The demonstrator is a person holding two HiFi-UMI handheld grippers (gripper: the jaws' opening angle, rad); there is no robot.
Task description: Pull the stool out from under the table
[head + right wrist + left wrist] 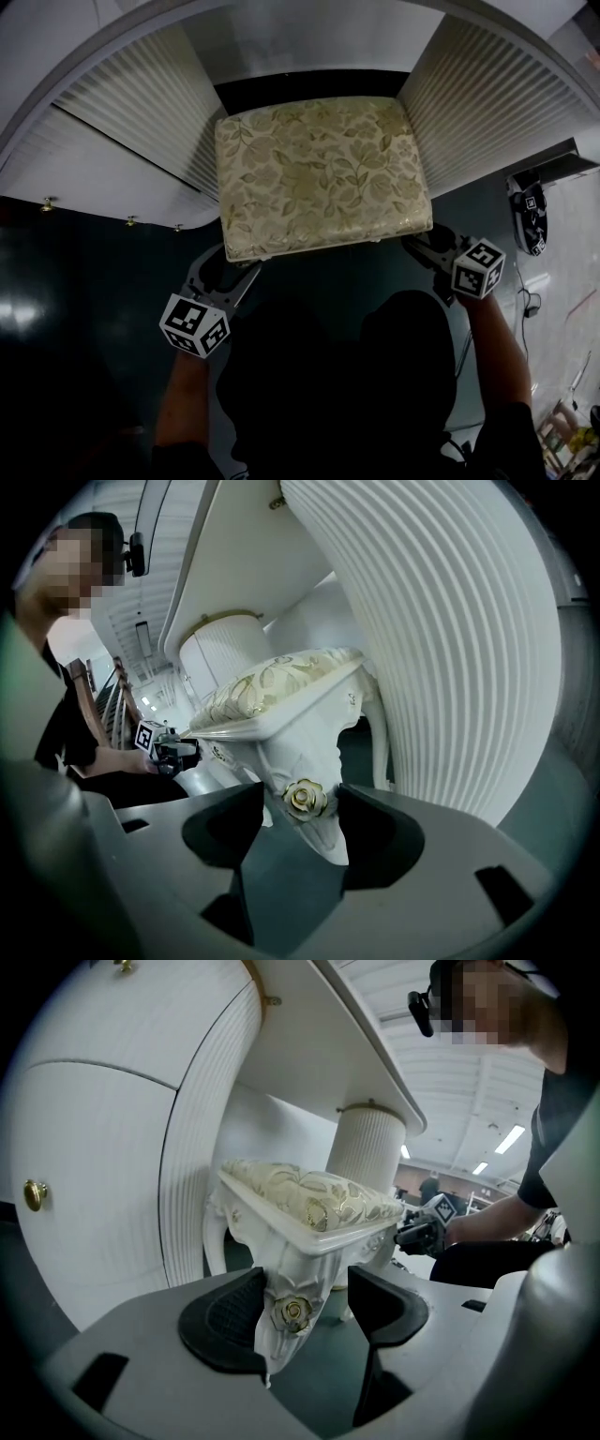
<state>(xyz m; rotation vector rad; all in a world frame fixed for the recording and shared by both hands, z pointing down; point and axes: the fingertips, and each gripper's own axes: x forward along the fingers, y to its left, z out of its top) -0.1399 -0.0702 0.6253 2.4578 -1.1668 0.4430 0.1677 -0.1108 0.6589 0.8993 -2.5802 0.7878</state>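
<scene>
The stool (319, 173) has a cream floral cushion and a white carved frame; it stands in the knee gap of the white table (122, 122). My left gripper (234, 267) is at its front left corner. In the left gripper view the jaws (309, 1302) straddle the corner leg (291, 1312) with its gold rose. The leg rests on the left pad, with a gap to the right pad. My right gripper (422, 246) is at the front right corner. Its pads (300, 813) press on both sides of that corner's leg (305, 799).
Ribbed white table pedestals (469, 103) flank the stool closely on both sides. The left cabinet front carries small gold knobs (47, 203). The floor (84, 281) is dark green. A black device with a marker (530, 216) and a cable lie on the floor at the right.
</scene>
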